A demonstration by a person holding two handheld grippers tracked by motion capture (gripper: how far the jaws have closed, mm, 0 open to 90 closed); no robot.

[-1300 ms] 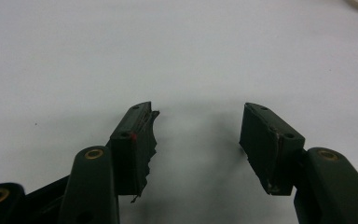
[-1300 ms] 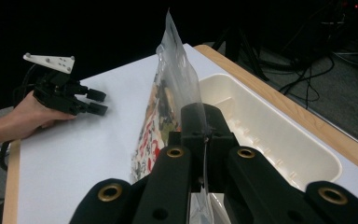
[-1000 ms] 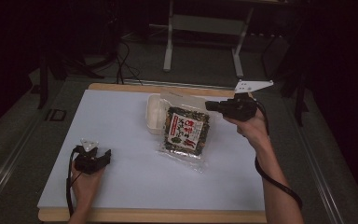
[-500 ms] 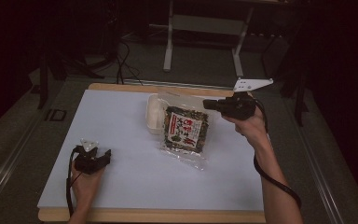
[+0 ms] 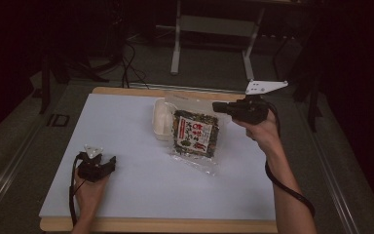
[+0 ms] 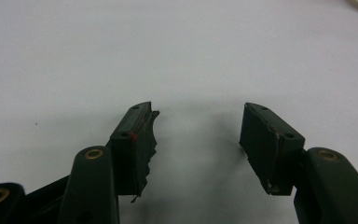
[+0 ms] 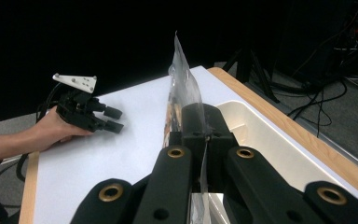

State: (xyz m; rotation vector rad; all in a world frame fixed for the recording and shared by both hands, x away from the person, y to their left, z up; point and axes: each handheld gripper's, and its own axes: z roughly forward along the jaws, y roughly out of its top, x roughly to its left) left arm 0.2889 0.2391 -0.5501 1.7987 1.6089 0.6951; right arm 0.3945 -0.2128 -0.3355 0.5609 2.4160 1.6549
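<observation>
Seaweed pkt (image 5: 196, 132) by white tray (image 5: 161, 118)

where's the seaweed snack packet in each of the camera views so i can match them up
High view: the packet lies centre-right on the white mat, its far edge at the right gripper.
Left gripper view: not in it.
Right gripper view: seen edge-on, its clear edge rising from the shut jaws.
Shared landmark: the white tray beside it.
</observation>
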